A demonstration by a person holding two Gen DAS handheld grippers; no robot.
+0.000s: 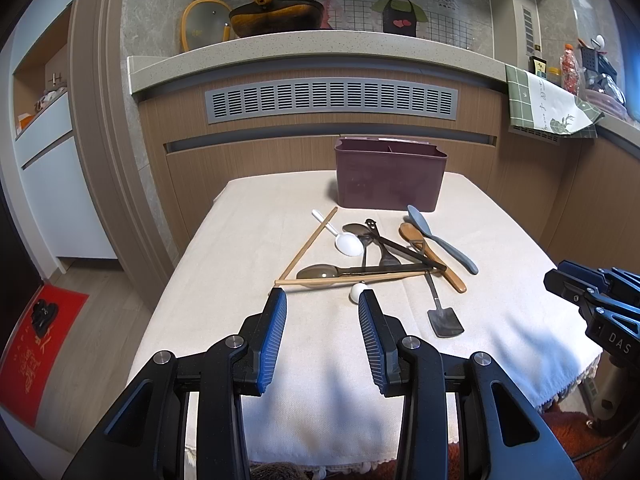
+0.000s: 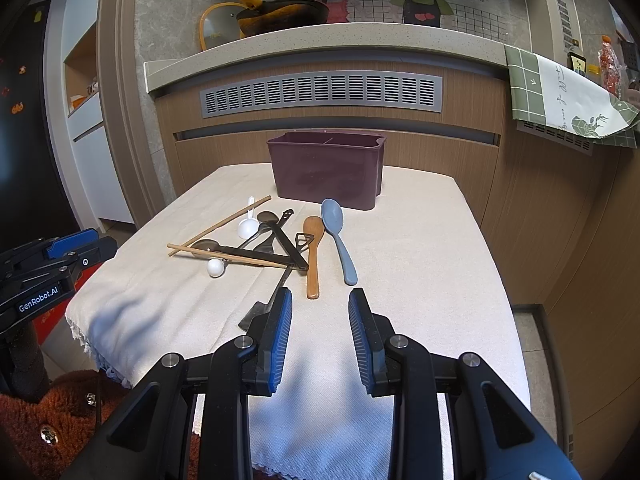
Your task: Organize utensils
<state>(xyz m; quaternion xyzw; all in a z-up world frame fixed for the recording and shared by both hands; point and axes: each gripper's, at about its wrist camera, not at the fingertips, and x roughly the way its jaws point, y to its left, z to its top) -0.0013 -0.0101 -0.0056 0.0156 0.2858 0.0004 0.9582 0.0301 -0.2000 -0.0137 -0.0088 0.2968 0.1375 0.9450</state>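
A maroon divided utensil box (image 1: pixel 390 178) (image 2: pixel 328 168) stands at the table's far side. In front of it lies a pile of utensils: two wooden chopsticks (image 1: pixel 308 242), a white spoon (image 1: pixel 347 243), dark metal spoons (image 1: pixel 320 271), a wooden spoon (image 1: pixel 430 254) (image 2: pixel 313 254), a grey-blue spoon (image 1: pixel 442 238) (image 2: pixel 338 236), a small dark spatula (image 1: pixel 444 320) and a white ball-ended piece (image 1: pixel 359 292) (image 2: pixel 216 268). My left gripper (image 1: pixel 323 300) is open and empty, just short of the pile. My right gripper (image 2: pixel 320 300) is open and empty, near the wooden spoon's handle end.
The table carries a cream cloth (image 1: pixel 224 300) (image 2: pixel 420 280) with fringed edges. Wood cabinets with a grey vent (image 1: pixel 332 100) stand close behind. A counter above holds a yellow-handled pan (image 1: pixel 276 16). A red mat (image 1: pixel 36 340) lies on the floor at left.
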